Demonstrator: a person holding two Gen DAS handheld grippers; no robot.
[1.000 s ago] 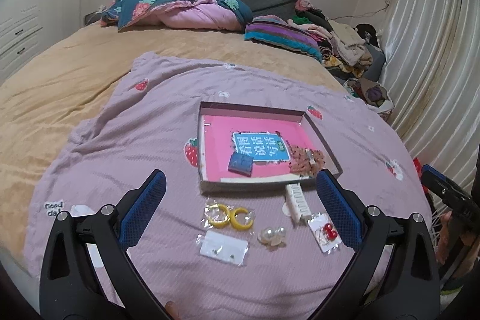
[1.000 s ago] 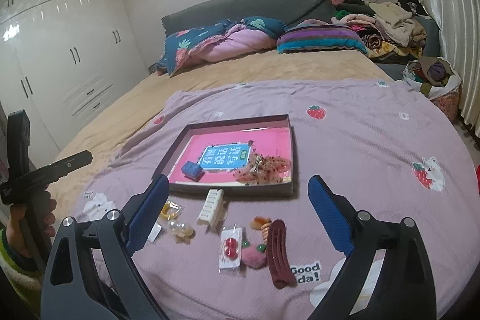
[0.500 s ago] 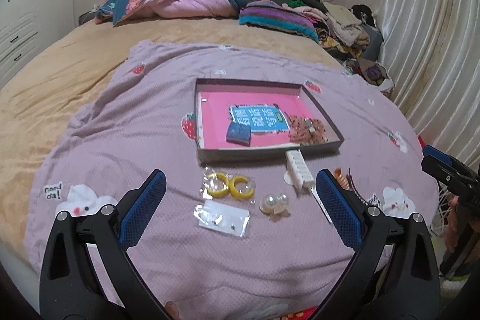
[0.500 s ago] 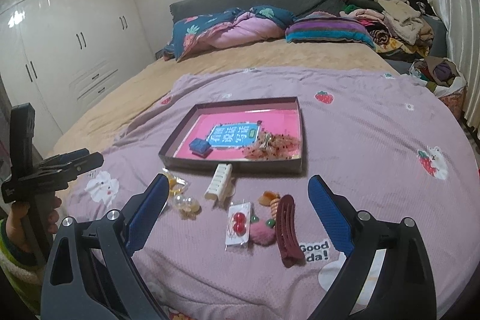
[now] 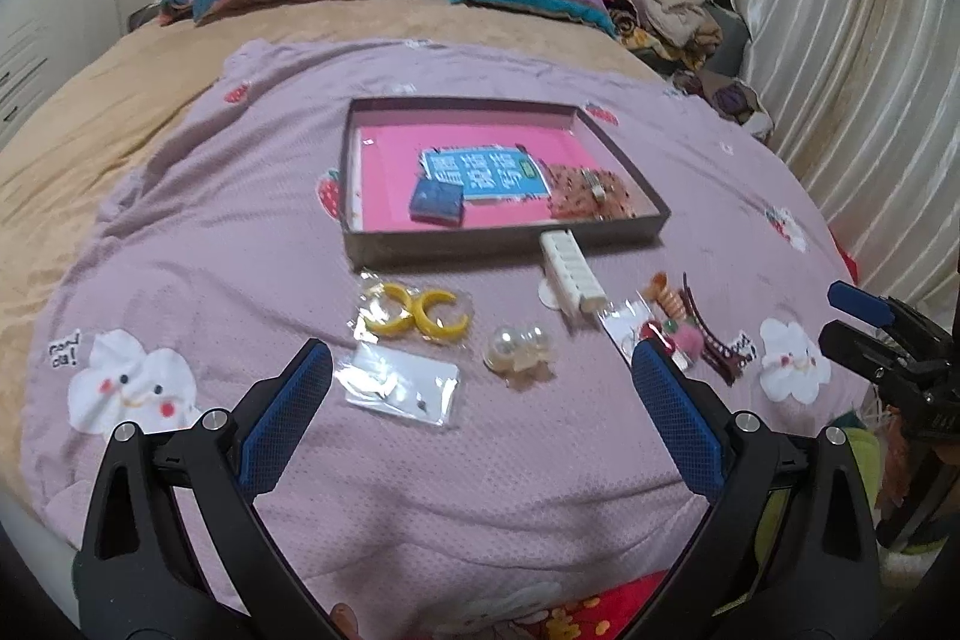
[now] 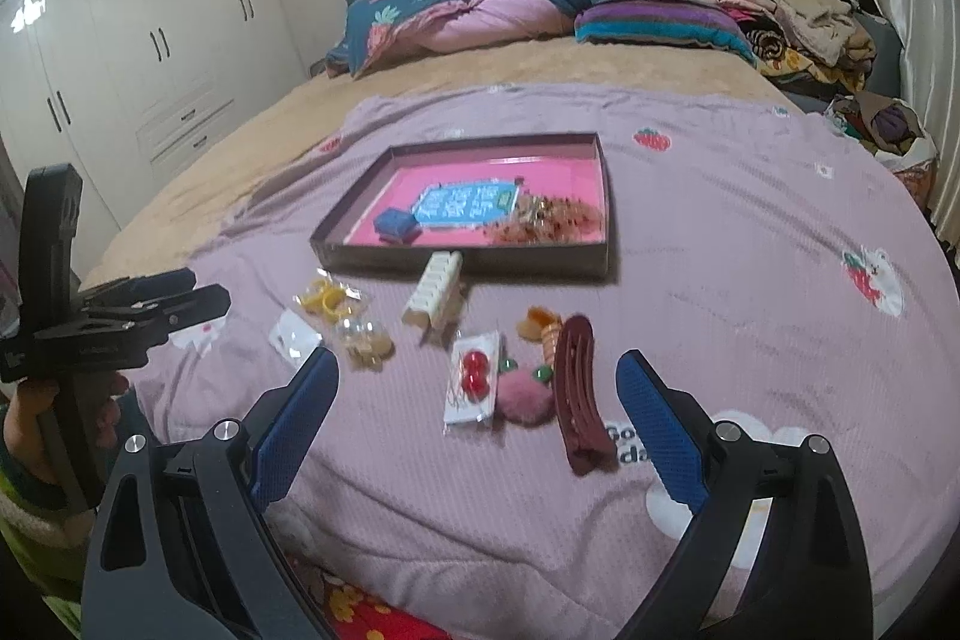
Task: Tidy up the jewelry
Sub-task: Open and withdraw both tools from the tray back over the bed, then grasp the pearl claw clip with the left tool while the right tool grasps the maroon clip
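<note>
Both claws hover spread wide and empty over the near edge of the purple blanket (image 5: 180, 232).

Left gripper (image 5: 480, 388) faces the clear earring packet (image 5: 401, 387) and yellow hoops (image 5: 414, 316) straight ahead, nearest to it. Right gripper (image 6: 474, 400) lines up on the red-bead card (image 6: 473, 383), pink pompom (image 6: 527, 397) and maroon hair clip (image 6: 576, 394), whose long axis runs away from it toward the tray (image 6: 480, 263) beyond.

Tray (image 5: 504, 241): dark, shallow, pink-lined; holds blue box (image 5: 437, 203) and beaded piece (image 5: 585, 193). In front, on the blanket: yellow hoops (image 5: 414, 315), clear beads (image 5: 519, 347), white comb (image 5: 570, 271), red earrings (image 6: 474, 370), maroon clip (image 6: 577, 394).
</note>
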